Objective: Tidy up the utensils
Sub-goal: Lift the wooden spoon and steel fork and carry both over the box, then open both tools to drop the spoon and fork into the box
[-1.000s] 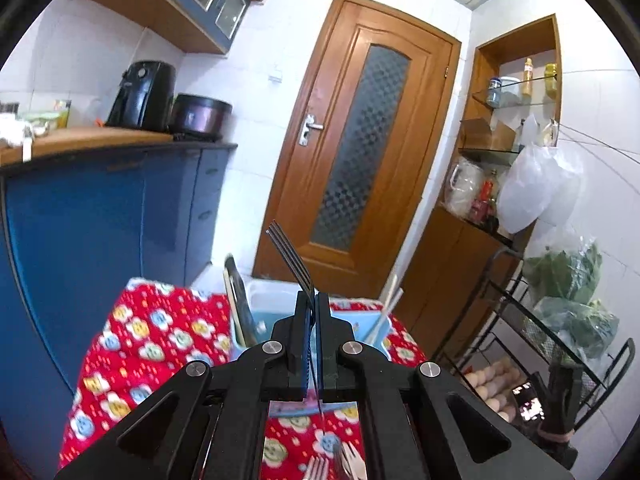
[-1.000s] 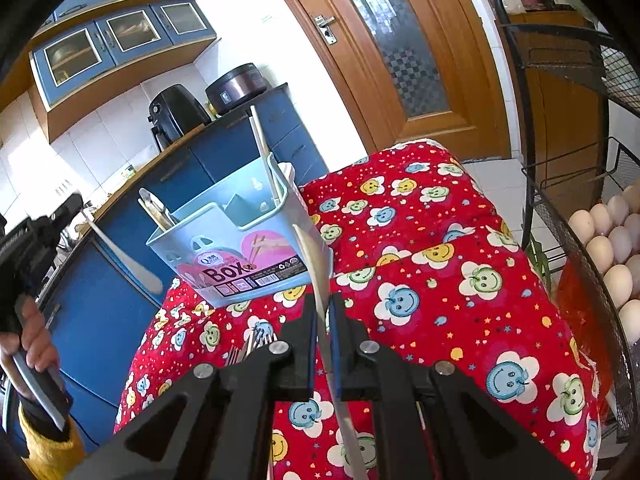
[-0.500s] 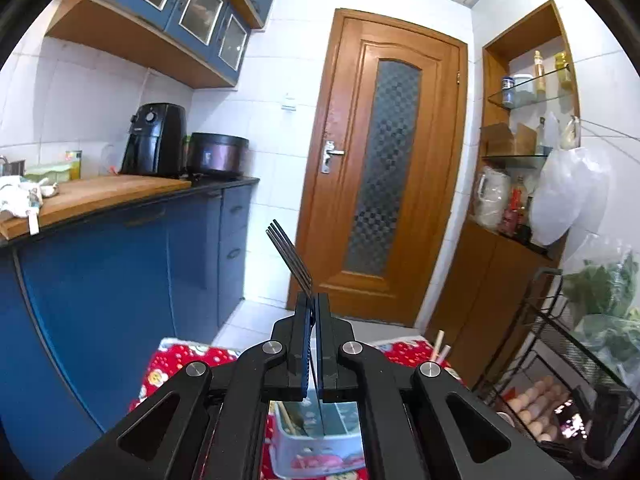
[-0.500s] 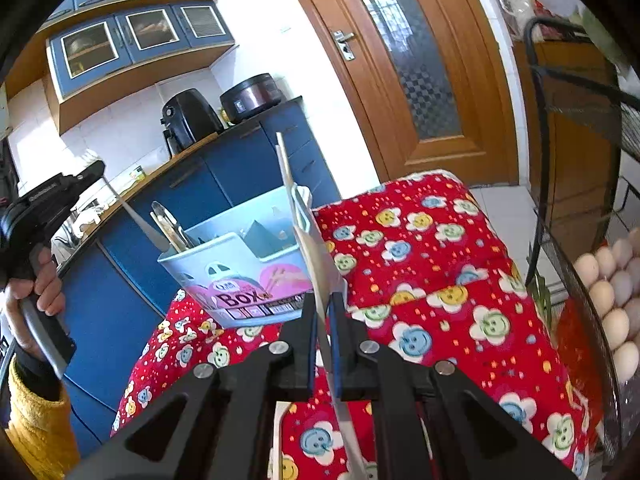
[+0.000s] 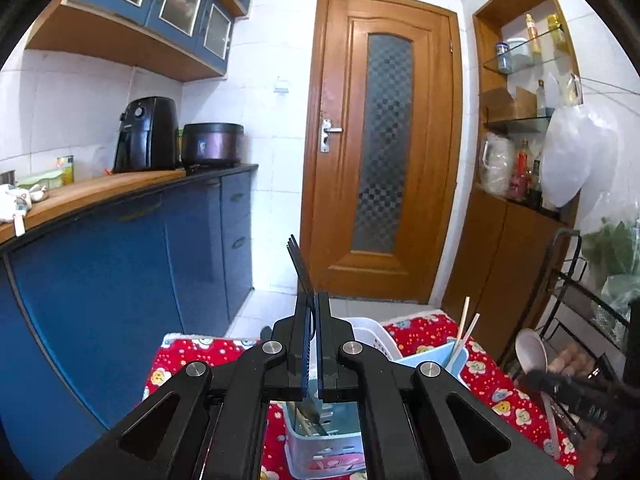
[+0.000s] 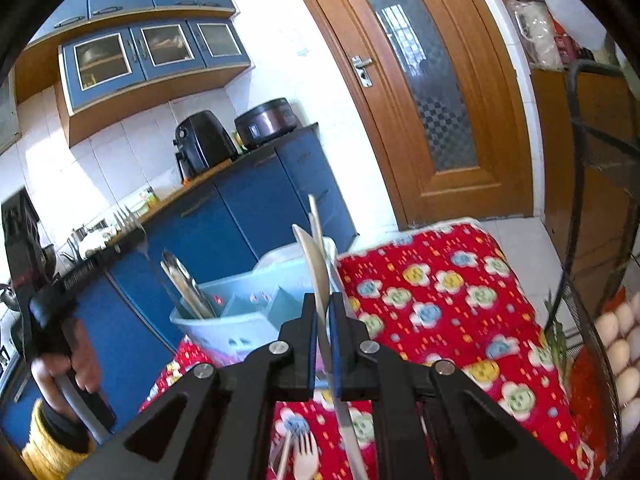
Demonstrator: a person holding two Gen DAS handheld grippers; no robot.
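Observation:
My left gripper [image 5: 312, 300] is shut on a dark metal fork [image 5: 295, 252] whose tines stick up past the fingertips. It hangs over the pale blue utensil box [image 5: 320, 444], which holds metal cutlery and chopsticks [image 5: 464, 332]. In the right wrist view my right gripper [image 6: 322, 300] is shut on a white spoon [image 6: 314, 264], seen edge-on, just in front of the utensil box [image 6: 240, 320]. Metal spoons [image 6: 184, 284] stand in the box's left compartment. The left gripper [image 6: 52, 292] with its fork [image 6: 132, 220] appears at the left, held by a hand. Loose forks [image 6: 306, 452] lie on the cloth below.
The box stands on a table with a red flowered cloth [image 6: 440, 288]. Blue cabinets [image 5: 120, 260] run along the left. A black wire rack with eggs [image 6: 616, 344] stands at the right, and a wooden door [image 5: 384, 144] is behind.
Both grippers have risen and come closer to the utensil box. The left gripper now looks out over the box; the right one's spoon sits near the box rim.

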